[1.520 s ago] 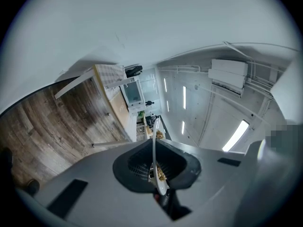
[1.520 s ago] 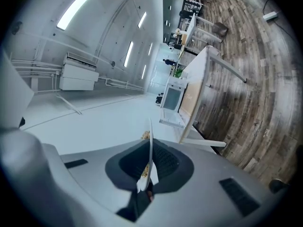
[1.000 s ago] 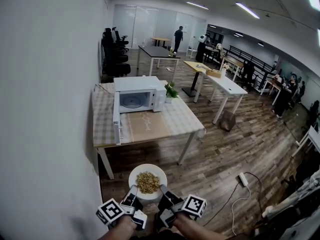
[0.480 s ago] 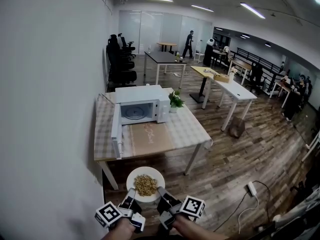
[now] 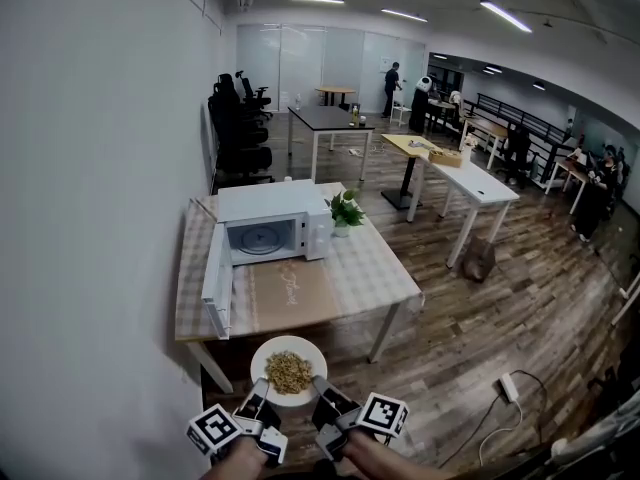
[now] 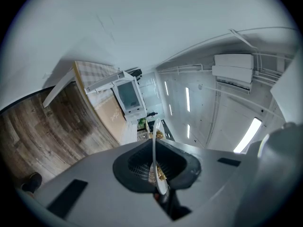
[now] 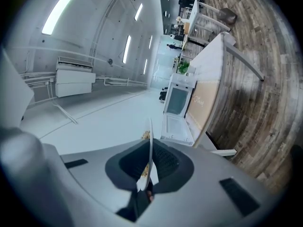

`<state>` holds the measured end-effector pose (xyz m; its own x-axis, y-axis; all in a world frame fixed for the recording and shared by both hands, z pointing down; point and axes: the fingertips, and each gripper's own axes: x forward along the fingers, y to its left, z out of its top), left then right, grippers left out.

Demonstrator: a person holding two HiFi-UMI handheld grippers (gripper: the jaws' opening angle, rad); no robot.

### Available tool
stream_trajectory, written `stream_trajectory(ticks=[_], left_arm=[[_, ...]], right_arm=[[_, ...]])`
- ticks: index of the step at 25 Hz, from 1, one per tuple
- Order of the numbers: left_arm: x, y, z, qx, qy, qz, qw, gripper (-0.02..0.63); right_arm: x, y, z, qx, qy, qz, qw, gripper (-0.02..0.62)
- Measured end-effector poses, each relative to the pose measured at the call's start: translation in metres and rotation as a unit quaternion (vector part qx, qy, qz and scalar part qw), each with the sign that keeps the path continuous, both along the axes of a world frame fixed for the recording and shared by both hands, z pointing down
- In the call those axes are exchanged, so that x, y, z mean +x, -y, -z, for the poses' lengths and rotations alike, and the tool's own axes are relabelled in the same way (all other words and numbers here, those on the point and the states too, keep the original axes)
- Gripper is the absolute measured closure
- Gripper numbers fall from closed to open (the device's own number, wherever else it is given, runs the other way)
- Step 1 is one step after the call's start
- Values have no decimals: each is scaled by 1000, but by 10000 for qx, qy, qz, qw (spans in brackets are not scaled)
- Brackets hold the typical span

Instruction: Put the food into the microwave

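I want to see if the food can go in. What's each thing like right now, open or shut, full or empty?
microwave: on the table, nothing inside.
microwave door: swung wide open.
plate: held in the air, food piled on it.
left gripper: shut on the plate's rim.
right gripper: shut on the plate's rim.
plant: upright beside the microwave.
ceiling lights: on.

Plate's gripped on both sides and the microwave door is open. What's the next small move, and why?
Probably carry the plate forward and level toward the table. The left gripper and right gripper are each shut on its near rim, and the food lies loose on top. The microwave stands ahead on the table with its door swung open, and the plate is not yet over the table.
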<state>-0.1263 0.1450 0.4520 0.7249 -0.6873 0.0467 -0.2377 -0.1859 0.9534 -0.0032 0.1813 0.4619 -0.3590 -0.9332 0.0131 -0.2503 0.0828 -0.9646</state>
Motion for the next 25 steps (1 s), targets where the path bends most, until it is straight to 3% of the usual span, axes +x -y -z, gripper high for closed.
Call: stream_trajectory(ticks=[14,25], left_arm=[[86,41,3,101,36,101,9999,588],[107,77,-9,-70,163,166,9997,588]], right_arm=[[85,44,4,119,123,132,9998,575],[107,80,-12,-45,177,196,9996,575]])
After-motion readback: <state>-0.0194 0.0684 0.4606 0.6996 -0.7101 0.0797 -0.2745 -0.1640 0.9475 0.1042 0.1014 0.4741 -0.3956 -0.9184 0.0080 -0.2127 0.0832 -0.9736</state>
